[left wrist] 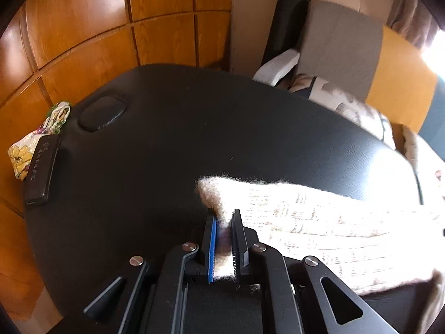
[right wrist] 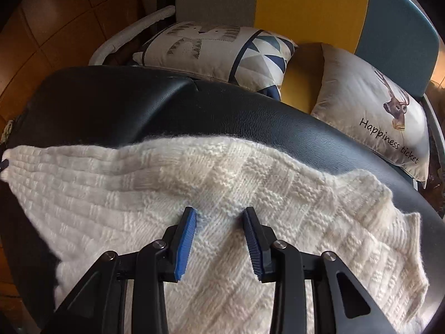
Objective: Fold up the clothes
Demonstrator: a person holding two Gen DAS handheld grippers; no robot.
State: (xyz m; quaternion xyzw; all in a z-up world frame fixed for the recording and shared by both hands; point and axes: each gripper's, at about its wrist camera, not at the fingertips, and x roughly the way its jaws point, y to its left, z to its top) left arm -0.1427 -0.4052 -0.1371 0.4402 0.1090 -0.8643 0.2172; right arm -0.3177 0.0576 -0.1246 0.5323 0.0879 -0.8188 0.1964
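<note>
The left gripper [left wrist: 224,218] is clenching the white knitted sweater's [right wrist: 211,194] corner at six o'clock, while the released right gripper [right wrist: 219,214] is hovering over it on the black padded table [left wrist: 167,139].

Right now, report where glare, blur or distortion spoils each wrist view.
Left wrist view: sunlight overexposes the white knit sweater and a window at the right edge blows out; cushions beyond the black table look motion-smeared. Right wrist view: evenly lit, knit texture sharp, the left corner of the knit slightly blurred. Both views: fisheye bends the table edge, and the corners vignette black.
</note>
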